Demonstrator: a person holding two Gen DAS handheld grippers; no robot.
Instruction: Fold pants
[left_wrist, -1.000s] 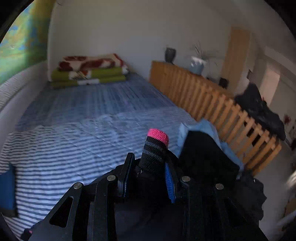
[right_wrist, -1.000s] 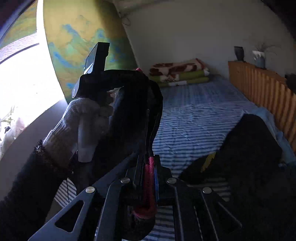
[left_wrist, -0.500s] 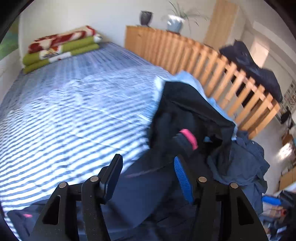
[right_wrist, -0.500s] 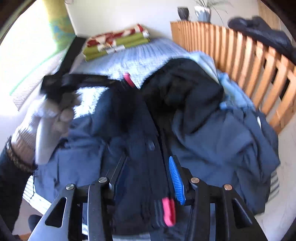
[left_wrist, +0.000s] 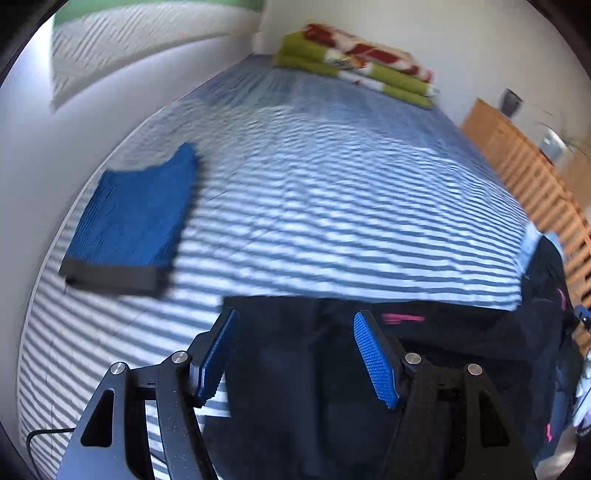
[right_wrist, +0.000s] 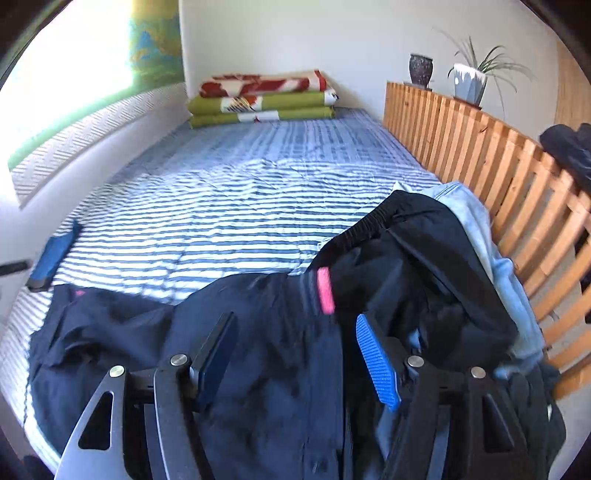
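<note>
Dark navy pants (right_wrist: 122, 332) lie spread across the near end of the striped bed (right_wrist: 240, 192), a pink tab (right_wrist: 325, 290) on the cloth. My right gripper (right_wrist: 294, 325) hovers over them, its jaws opening; the cloth shows between the blue pads, but neither pad presses on it. In the left wrist view the pants (left_wrist: 306, 387) lie flat with a straight far edge and a pink label (left_wrist: 402, 317). My left gripper (left_wrist: 295, 321) is above that edge, jaws opening too, with nothing pinched.
A heap of black clothing (right_wrist: 424, 258) and a light blue garment (right_wrist: 480, 229) sits against the wooden slatted rail (right_wrist: 498, 166). A folded blue item (left_wrist: 136, 218) lies by the left wall. Folded blankets (right_wrist: 258, 99) lie at the bed's far end; a plant pot (right_wrist: 469, 83) stands on the rail.
Both grippers held the pants up in the air; both have let go and opened. The pants now lie on the bed, and both views have swung down toward them.
</note>
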